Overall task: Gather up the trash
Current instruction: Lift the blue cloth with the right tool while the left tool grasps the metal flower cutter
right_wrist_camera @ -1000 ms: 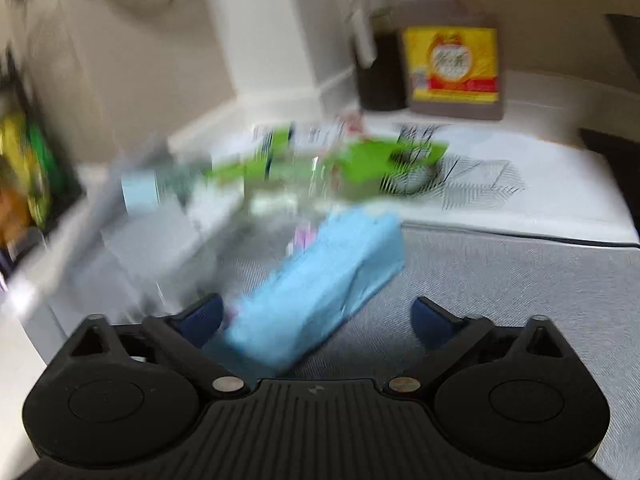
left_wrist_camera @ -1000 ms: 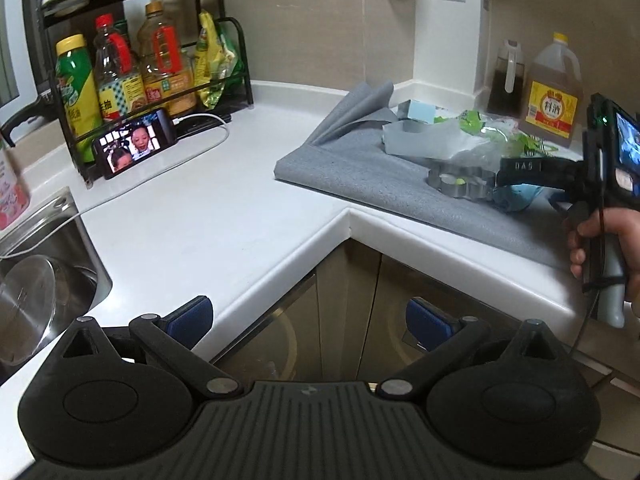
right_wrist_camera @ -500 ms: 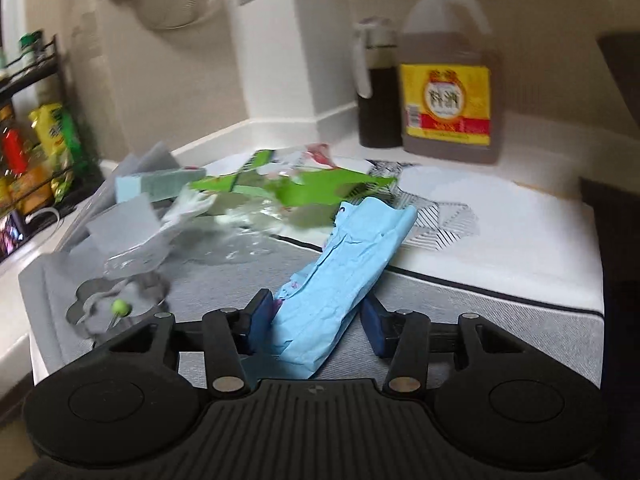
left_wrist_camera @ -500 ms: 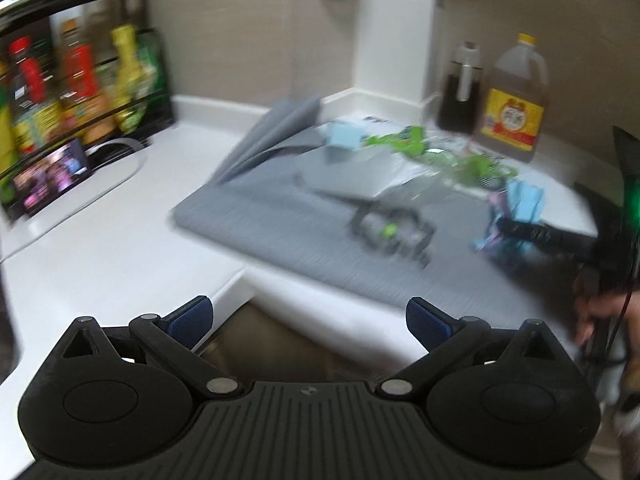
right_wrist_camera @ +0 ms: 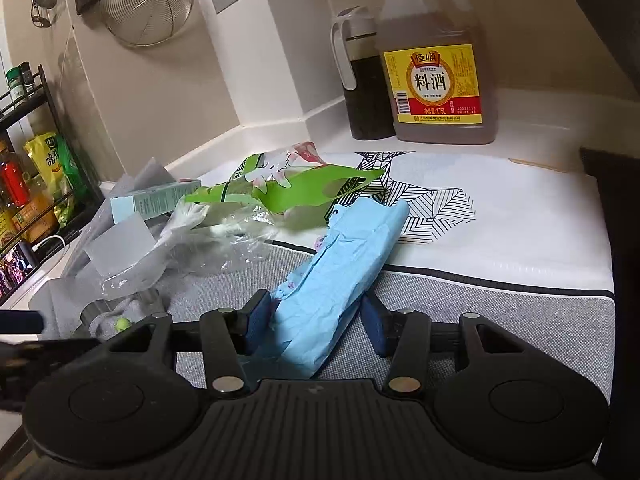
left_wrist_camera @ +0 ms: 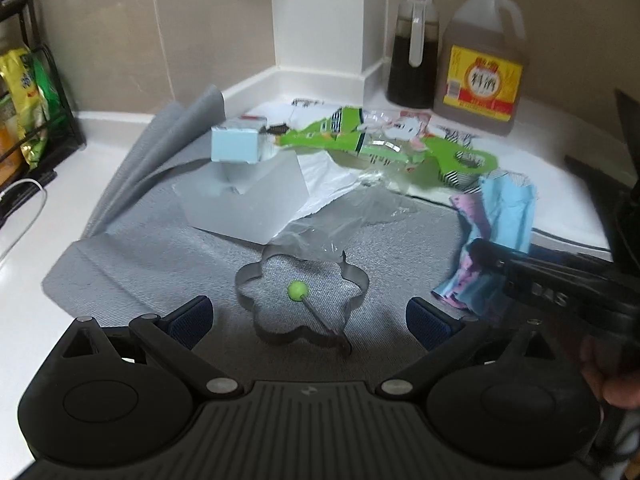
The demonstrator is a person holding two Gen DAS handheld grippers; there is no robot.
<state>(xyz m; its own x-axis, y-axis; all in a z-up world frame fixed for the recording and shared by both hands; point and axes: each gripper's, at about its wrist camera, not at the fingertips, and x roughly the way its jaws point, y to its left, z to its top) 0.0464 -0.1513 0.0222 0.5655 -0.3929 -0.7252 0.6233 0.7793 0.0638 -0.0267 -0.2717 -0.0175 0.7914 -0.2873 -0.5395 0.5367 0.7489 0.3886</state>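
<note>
My right hand-held gripper [right_wrist_camera: 316, 322] now clamped on the blue wrapper [right_wrist_camera: 340, 276] (was open), my left hand-held gripper [left_wrist_camera: 308, 316] swung over the flower mould [left_wrist_camera: 300, 292].

Left wrist fisheye looking down along the left hand-held gripper [left_wrist_camera: 308, 314] onto the grey mat [left_wrist_camera: 160, 256], close over the counter [left_wrist_camera: 24, 216], right wrist fisheye lower, nearer, facing the cooking wine jug [right_wrist_camera: 436, 64], shared: blue wrapper [left_wrist_camera: 500, 216] [right_wrist_camera: 344, 264], green wrapper [left_wrist_camera: 360, 140] [right_wrist_camera: 288, 192], flower-shaped ring mould [left_wrist_camera: 300, 280].

A home kitchen: white countertop [left_wrist_camera: 132, 136], cooking-wine jug [right_wrist_camera: 436, 60], hanging strainer [right_wrist_camera: 146, 2].
</note>
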